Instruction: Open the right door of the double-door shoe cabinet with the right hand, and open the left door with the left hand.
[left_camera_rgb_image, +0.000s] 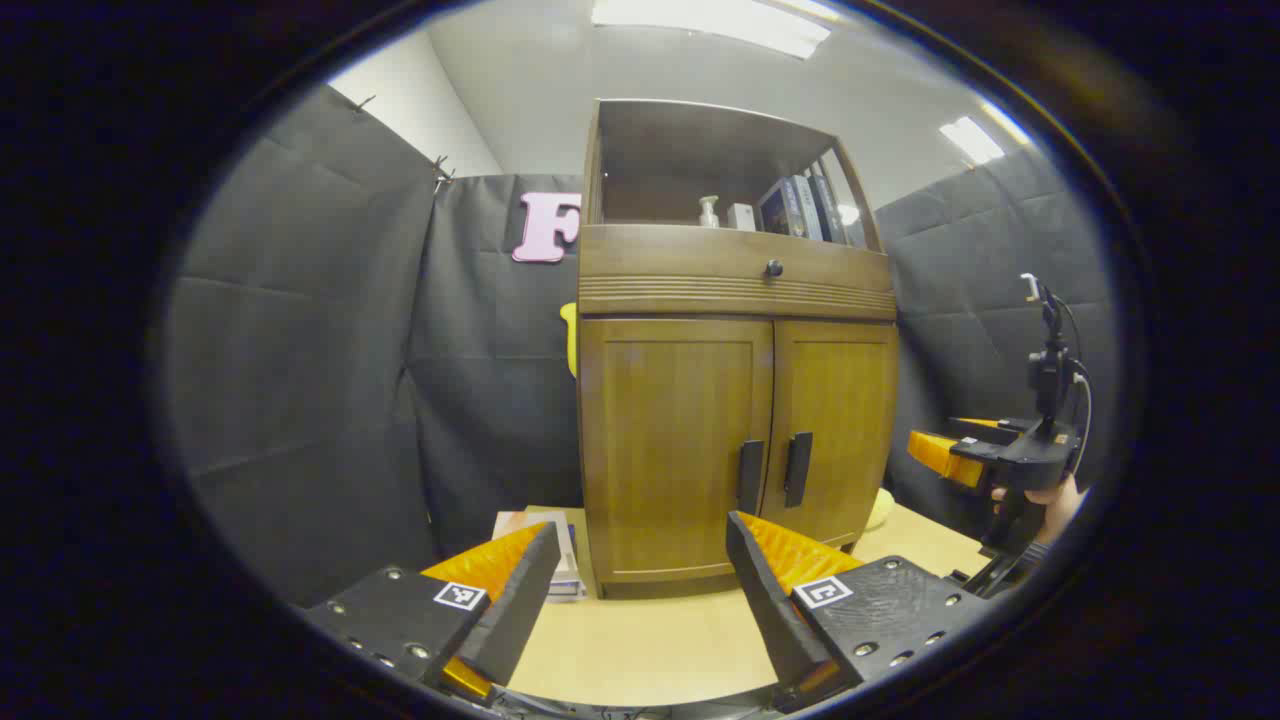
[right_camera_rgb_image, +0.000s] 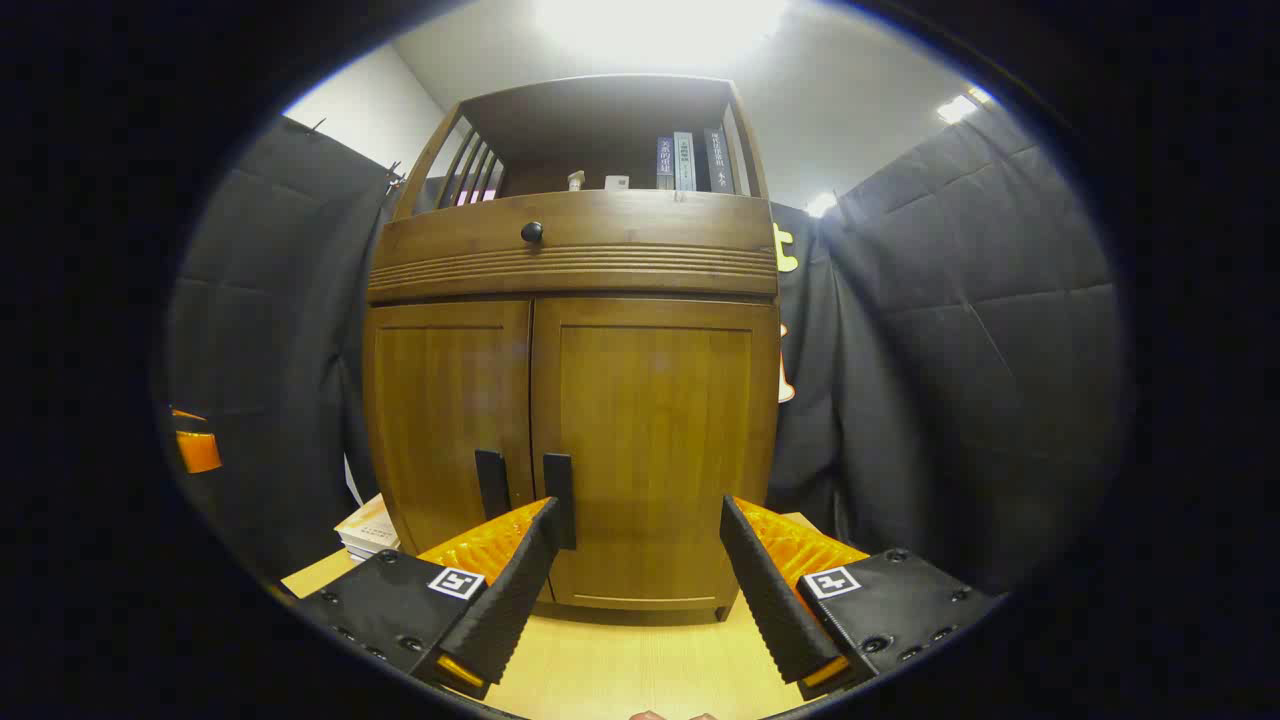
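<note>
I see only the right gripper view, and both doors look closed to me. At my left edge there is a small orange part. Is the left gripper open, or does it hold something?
Observer: In the left gripper view the left gripper is open with nothing between its fingers. It is short of the left door's handle.
Operator: Is anything on the table at the far right side of the cabinet?
Observer: Yes, a small yellow object lies on the table by the right corner of the cabinet. I cannot tell what it is.
Operator: Where is my gripper, seen from there?
Observer: The right gripper, held by a hand, is off to the cabinet's right, apart from the doors.
</note>
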